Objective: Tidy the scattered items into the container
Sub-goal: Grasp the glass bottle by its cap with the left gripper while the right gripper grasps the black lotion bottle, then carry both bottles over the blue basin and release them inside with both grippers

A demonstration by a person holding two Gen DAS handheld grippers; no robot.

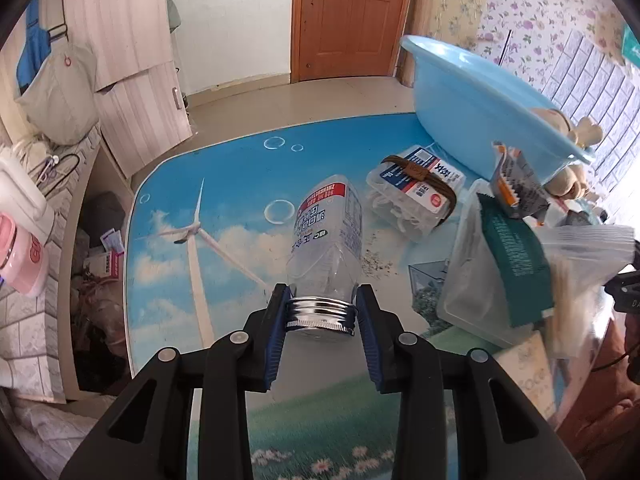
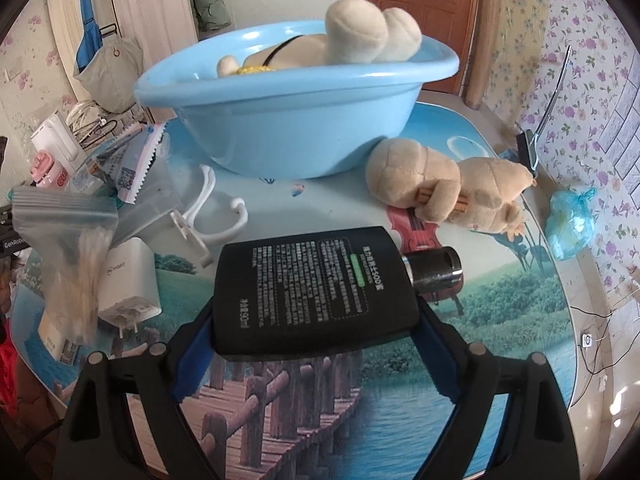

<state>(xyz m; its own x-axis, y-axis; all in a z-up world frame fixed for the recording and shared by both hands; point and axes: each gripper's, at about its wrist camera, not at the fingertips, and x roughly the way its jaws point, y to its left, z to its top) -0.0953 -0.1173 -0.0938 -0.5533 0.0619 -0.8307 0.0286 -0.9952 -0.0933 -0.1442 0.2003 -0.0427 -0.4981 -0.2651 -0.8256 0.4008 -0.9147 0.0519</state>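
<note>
My left gripper point(image 1: 322, 312) is shut on the silver cap end of a clear plastic bottle point(image 1: 329, 232) that lies on the table pointing away. My right gripper point(image 2: 316, 320) is shut on a flat black bottle point(image 2: 312, 284) with white print and a dark cap, held just above the table. The light blue basin point(image 2: 280, 120) stands behind it with a cream plush toy point(image 2: 360, 36) inside; the basin also shows at the upper right of the left wrist view point(image 1: 472, 100). A tan plush toy point(image 2: 448, 188) lies beside the basin.
In the left wrist view, a clear box with a brown band point(image 1: 416, 192), a teal packet point(image 1: 512, 248) and a zip bag point(image 1: 580, 256) lie right of the bottle. In the right wrist view, a white charger point(image 2: 128, 280), white hook point(image 2: 216, 208), zip bag point(image 2: 72, 232) and blue bag point(image 2: 572, 220) lie around.
</note>
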